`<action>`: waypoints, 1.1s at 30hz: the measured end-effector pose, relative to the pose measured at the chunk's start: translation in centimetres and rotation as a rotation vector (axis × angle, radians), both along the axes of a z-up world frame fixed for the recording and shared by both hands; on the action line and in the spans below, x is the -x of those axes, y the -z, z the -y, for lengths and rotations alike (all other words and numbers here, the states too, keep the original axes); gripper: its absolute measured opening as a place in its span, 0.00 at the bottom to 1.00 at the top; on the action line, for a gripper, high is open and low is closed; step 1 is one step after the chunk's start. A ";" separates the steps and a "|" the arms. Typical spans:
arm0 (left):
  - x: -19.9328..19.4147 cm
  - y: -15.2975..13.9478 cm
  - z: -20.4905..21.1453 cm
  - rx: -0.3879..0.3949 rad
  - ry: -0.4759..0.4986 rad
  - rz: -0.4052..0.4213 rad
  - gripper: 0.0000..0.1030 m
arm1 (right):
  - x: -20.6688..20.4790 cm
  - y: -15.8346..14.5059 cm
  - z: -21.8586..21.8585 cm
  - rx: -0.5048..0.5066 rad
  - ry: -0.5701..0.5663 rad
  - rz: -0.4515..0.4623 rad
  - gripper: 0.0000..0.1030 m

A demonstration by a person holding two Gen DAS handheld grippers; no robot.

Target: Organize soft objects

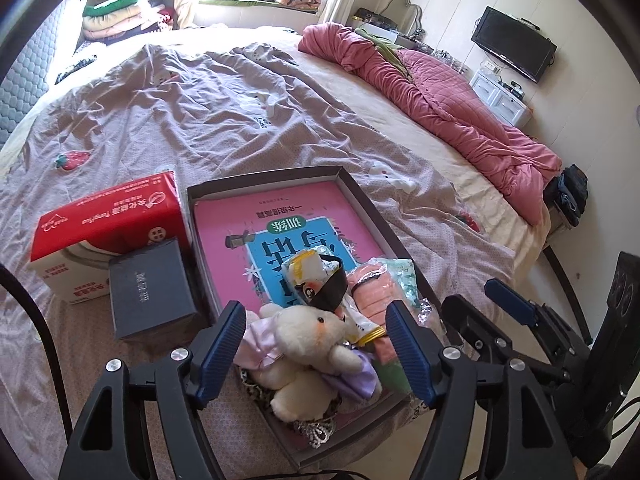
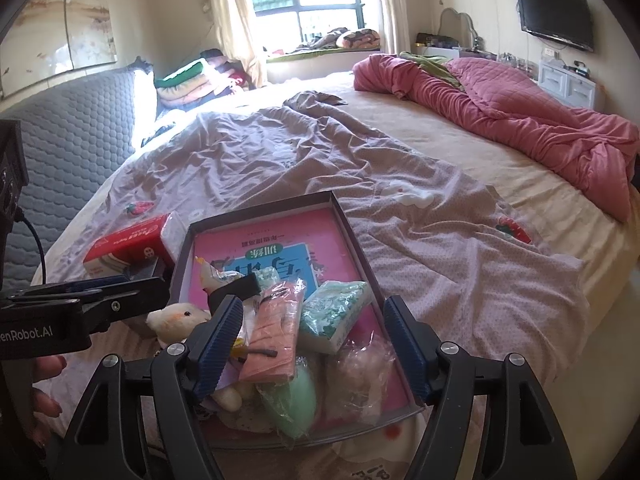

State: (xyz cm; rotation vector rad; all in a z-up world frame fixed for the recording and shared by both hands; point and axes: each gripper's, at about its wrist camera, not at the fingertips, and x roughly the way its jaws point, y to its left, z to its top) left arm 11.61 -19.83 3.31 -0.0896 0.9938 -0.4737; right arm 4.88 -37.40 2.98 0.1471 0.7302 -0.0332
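Kid: Toys and soft things sit all piled up in the gray tray [image 1: 362,196] on the bed [image 1: 432,148]. See the white plush bunny [image 1: 308,344]? It lies at the near end of the tray.

Friend: Is the left gripper [image 1: 316,344] holding it?

Kid: No. Its blue fingers [image 1: 224,344] stand wide apart, one on each side of the bunny, and they do not squeeze it. The grip is let go.

Friend: What about the right gripper [image 2: 314,350]?

Kid: Same thing. Its jaws are spread wide over the tray and grab nothing. Under it lies a pink cloth in a clear wrapper [image 2: 276,332], and just beside that a green tissue pack [image 2: 336,314].

Friend: What else is in the tray?

Kid: A pink book [image 1: 280,232] lies flat on the bottom. A snack bag [image 1: 316,284] rests on the book, just past the bunny. A pale green soft thing [image 2: 298,400] and a clear bag with something pink inside [image 2: 360,376] lie at the near end.

Friend: And beside the tray?

Kid: A red tissue box [image 1: 108,232] sits to the left of the tray, and a small dark box [image 1: 154,294] stands right in front of it, close to the tray. Far past the tray, a pink quilt [image 1: 444,96] is bunched up along the right edge of the bed.
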 end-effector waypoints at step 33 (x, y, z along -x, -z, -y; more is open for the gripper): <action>11.5 0.4 -7.3 -0.155 -0.248 0.054 0.82 | 7.9 -1.2 -6.6 0.078 -0.035 0.005 0.77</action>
